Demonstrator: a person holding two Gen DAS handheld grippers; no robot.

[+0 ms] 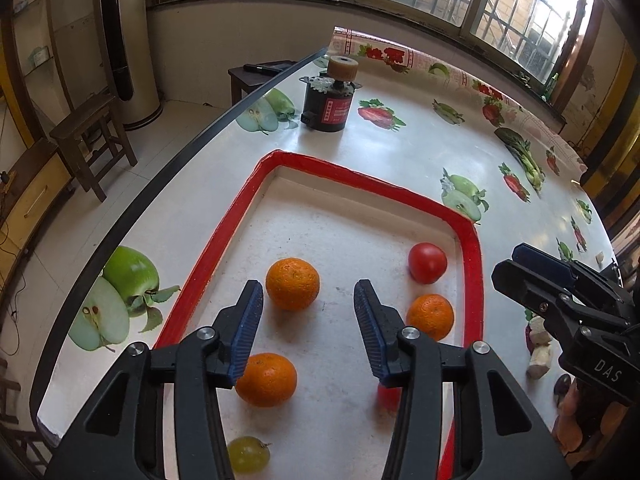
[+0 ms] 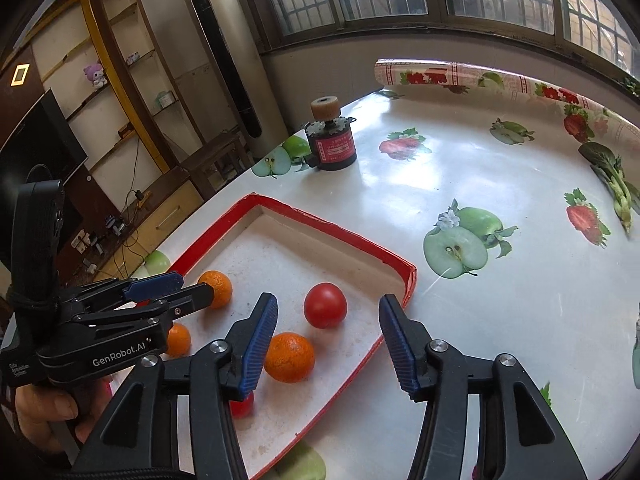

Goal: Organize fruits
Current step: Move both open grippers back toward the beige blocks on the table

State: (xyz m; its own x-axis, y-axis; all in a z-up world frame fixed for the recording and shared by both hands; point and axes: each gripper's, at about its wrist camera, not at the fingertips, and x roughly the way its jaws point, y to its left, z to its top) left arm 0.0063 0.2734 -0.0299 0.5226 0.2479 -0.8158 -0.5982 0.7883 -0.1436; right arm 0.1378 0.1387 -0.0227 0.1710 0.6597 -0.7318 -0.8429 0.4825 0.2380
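Both our left gripper [image 1: 308,308] and right gripper [image 2: 328,328] hang half open, empty, over the tray [image 1: 474,264]; oranges [image 1: 292,283] lie inside; we should straddle one squarely before closing.

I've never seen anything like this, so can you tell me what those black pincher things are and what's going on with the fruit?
They are two hand-held claws, each with a small camera looking along its fingers. One picture comes from the left claw, the other from the right claw; a person's hand holds the left one. Both claws are open and hold nothing. Below them a red-rimmed tray sits on a table with a fruit-print cover. In it lie three oranges, like this orange, a red tomato and a green grape.
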